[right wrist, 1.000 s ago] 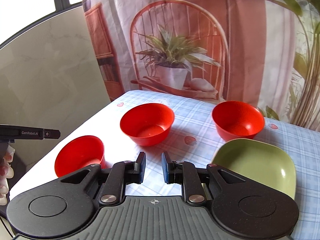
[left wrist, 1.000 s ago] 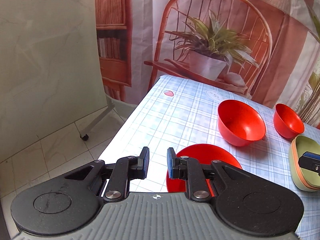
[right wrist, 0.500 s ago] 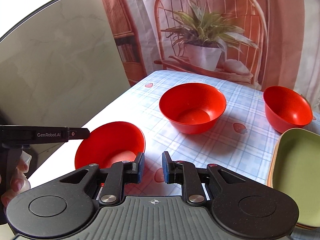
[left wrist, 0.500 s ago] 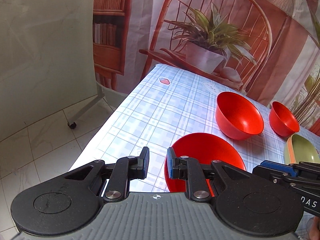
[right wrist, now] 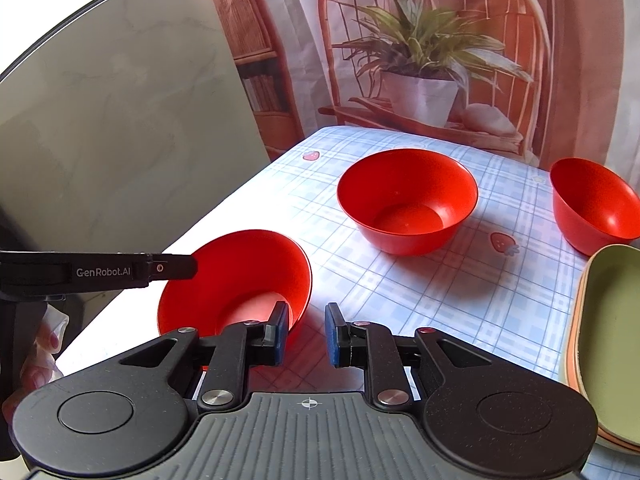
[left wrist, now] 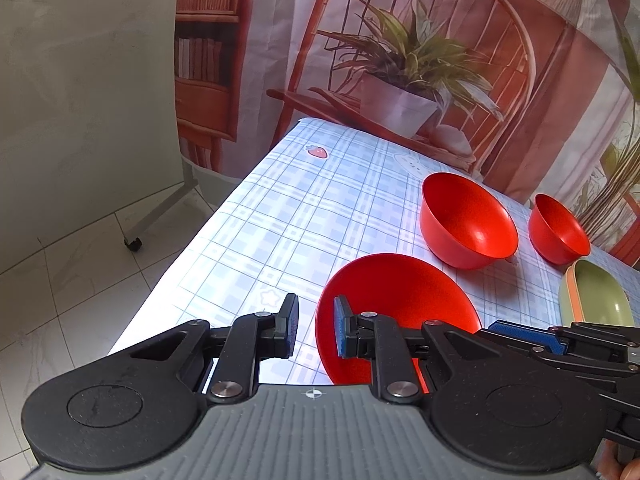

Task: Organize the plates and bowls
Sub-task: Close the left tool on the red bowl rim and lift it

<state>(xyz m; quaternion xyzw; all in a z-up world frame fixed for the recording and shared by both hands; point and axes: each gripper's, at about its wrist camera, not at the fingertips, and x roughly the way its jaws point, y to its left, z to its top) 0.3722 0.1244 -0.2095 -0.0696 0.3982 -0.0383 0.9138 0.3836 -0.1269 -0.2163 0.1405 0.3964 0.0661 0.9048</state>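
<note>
Because the nearest glossy red plastic bowl [right wrist: 236,280] is thin-walled and smooth, you should expect it to be light, fairly stiff and inclined to slide on the blue checked tablecloth of the table [right wrist: 460,288] rather than break. It sits at the near left corner of the table, close to the edge. Two more red bowls stand well apart from it: a middle red bowl [right wrist: 408,200] farther back and a far red bowl [right wrist: 592,208] to the right. A stack of shallow green-and-orange plates [right wrist: 612,340] lies at the right edge.

Your left tongs [left wrist: 314,330] hover at the near rim of the nearest bowl, jaws parted by a narrow gap with nothing between them; the rim appears just beside the right pad, though contact cannot be confirmed. Your right tongs [right wrist: 306,334] stand likewise narrowly parted and empty, just beside the bowl's right wall.

Take hold at the rim, one pad inside and one outside the wall; the slick curved side offers no purchase elsewhere. Grip firmly, since a light bowl may pivot.
</note>
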